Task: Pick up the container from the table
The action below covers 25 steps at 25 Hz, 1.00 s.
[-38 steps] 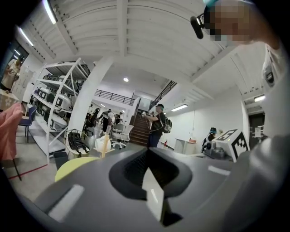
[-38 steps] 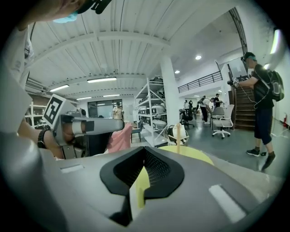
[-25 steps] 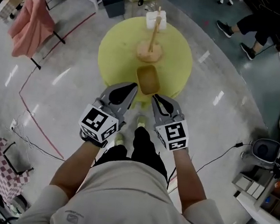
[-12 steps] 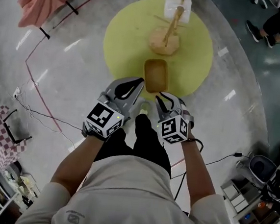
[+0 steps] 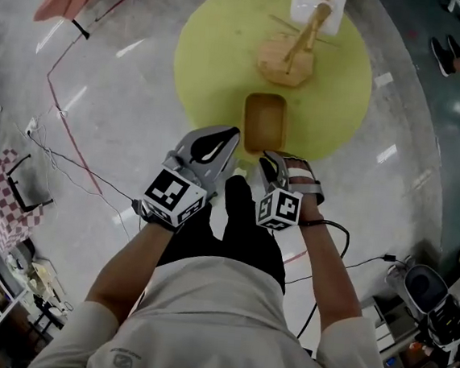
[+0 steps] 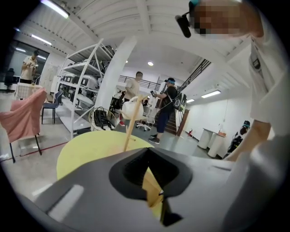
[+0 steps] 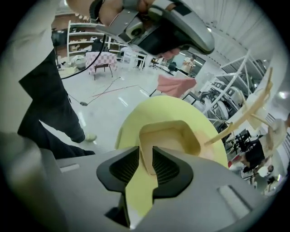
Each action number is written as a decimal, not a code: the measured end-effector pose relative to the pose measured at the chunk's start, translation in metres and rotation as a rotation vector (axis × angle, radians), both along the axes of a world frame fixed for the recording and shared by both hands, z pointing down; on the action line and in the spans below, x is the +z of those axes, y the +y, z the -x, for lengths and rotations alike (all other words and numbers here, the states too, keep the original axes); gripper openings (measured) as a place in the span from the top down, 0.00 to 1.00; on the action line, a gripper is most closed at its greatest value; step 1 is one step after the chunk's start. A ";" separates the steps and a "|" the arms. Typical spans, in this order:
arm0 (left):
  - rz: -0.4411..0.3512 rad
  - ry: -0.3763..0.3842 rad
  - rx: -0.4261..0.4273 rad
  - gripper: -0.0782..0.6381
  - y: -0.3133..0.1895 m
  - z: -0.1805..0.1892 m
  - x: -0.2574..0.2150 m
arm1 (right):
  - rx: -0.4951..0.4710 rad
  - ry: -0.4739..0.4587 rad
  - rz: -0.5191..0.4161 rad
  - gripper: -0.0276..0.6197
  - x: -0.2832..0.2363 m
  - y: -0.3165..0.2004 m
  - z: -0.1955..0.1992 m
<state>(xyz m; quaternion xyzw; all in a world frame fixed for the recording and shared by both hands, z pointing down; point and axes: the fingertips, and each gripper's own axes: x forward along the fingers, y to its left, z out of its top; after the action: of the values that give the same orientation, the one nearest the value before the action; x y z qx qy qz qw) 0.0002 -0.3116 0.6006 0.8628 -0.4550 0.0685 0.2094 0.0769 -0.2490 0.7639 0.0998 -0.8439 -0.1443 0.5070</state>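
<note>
We note right claw point(image 7: 146, 153) narrowly spread at the container point(image 7: 168, 138)'s near rim; left claw point(image 6: 147, 156) pressed together, just beside the container.

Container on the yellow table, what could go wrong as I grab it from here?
The right gripper has its tongs open at just the near wall of the container, so a rim grip may let it tip. Pushing forward could shove it into the wooden stand close behind.

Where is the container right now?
In the head view, the container sits at the near edge of the yellow table, just ahead of the right tongs, with the wooden stand beyond it.
</note>
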 end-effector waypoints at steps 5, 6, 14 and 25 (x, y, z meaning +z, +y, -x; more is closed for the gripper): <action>0.018 -0.003 -0.022 0.88 -0.001 0.005 0.007 | -0.080 0.071 -0.028 0.84 0.021 0.000 0.004; 0.021 -0.004 -0.025 0.88 0.000 0.005 0.008 | -0.086 0.079 -0.031 0.84 0.024 0.000 0.004; 0.033 -0.006 -0.037 0.88 0.007 0.013 0.012 | -0.111 0.105 -0.077 0.88 0.033 -0.002 0.012; 0.012 0.010 0.001 0.88 0.018 0.024 0.003 | -0.062 0.114 -0.105 0.90 0.001 -0.001 0.019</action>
<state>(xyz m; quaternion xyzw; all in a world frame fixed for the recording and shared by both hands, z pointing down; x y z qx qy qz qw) -0.0233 -0.2932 0.6034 0.8620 -0.4532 0.0668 0.2170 0.0583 -0.2496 0.7650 0.0915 -0.8075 -0.2093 0.5438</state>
